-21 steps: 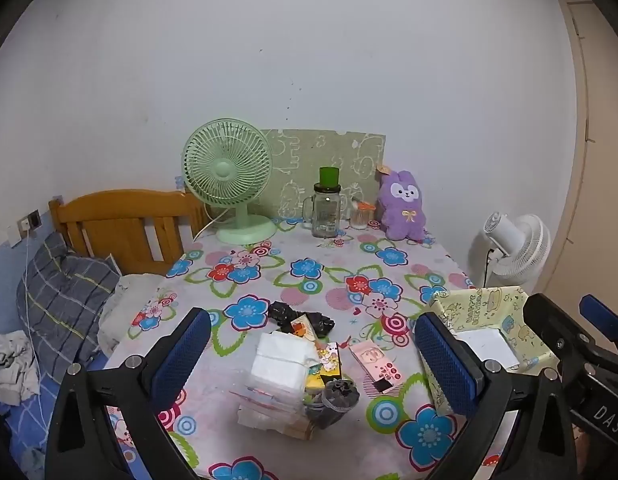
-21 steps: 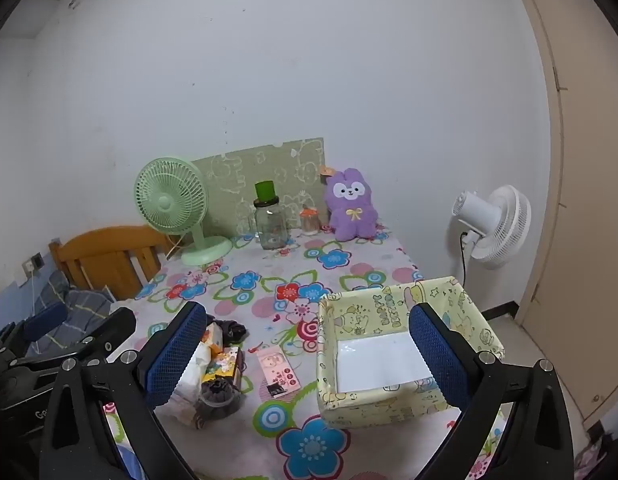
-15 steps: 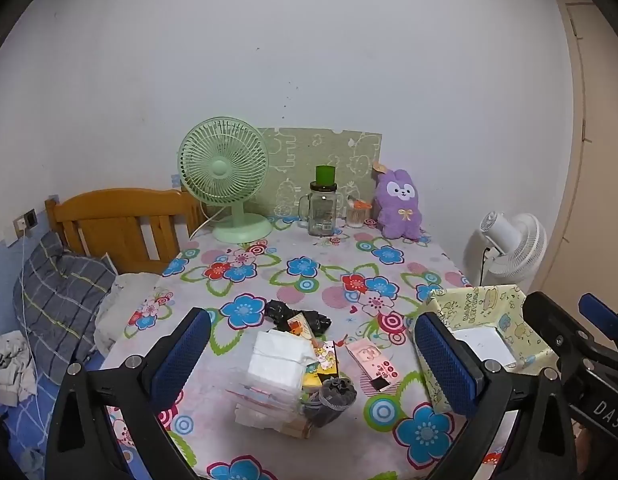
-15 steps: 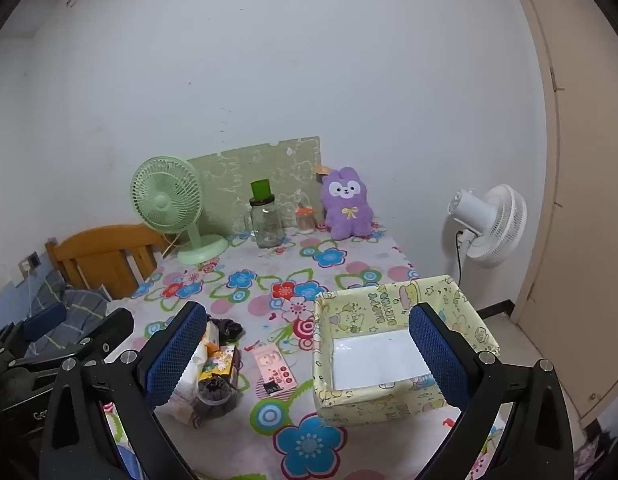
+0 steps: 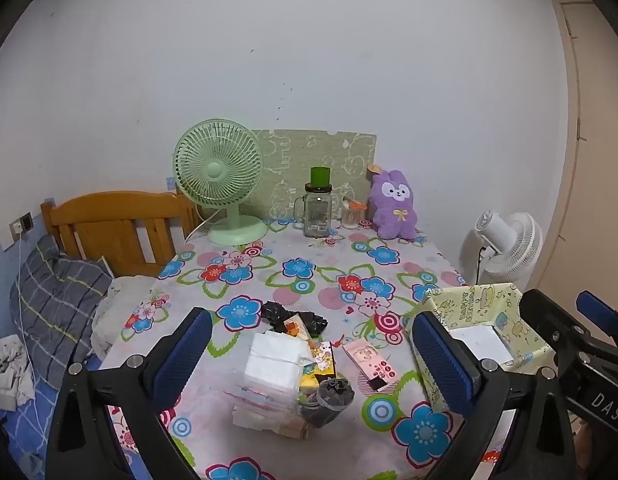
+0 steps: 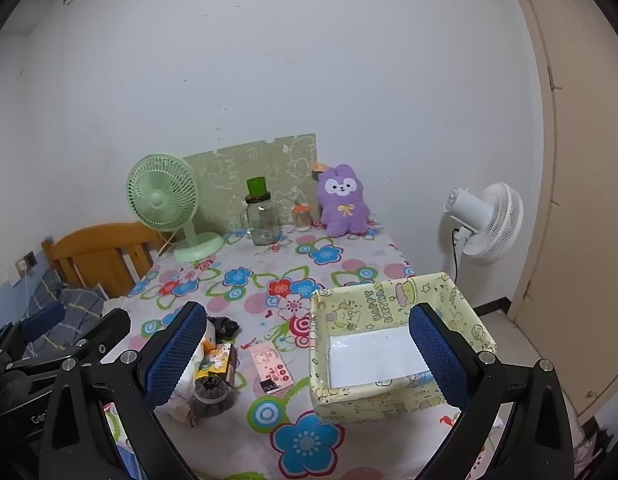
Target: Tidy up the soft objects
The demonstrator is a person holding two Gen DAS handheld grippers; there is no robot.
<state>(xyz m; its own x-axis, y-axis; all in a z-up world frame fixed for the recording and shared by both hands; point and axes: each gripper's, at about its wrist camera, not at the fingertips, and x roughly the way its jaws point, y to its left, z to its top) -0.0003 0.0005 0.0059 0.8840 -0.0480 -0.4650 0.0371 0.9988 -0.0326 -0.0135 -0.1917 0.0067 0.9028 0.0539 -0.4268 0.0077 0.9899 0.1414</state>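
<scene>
A pile of soft things lies near the front of the flowered table (image 5: 309, 256): white tissue packs (image 5: 275, 364), a dark rolled cloth (image 5: 333, 394), a black crumpled piece (image 5: 277, 312), a small yellow packet (image 5: 323, 364) and a pink packet (image 5: 369, 364). A yellow cartoon-print box (image 6: 389, 320) with a white bottom stands at the front right. A purple plush bunny (image 5: 393, 206) sits at the back. My left gripper (image 5: 309, 360) hangs open above the pile, nothing between its pads. Over the box, my right gripper (image 6: 305, 356) is open and holds nothing.
A green desk fan (image 5: 221, 180), a glass jar with a green cup (image 5: 317, 208) and a small jar (image 5: 352, 214) stand along the back. A white floor fan (image 6: 485, 220) stands right of the table. A wooden headboard (image 5: 117, 224) and bedding (image 5: 57, 300) lie left.
Both views have drawn back and risen slightly, so the table's objects look a little smaller and lower. Both grippers stay open. Nothing on the table has moved.
</scene>
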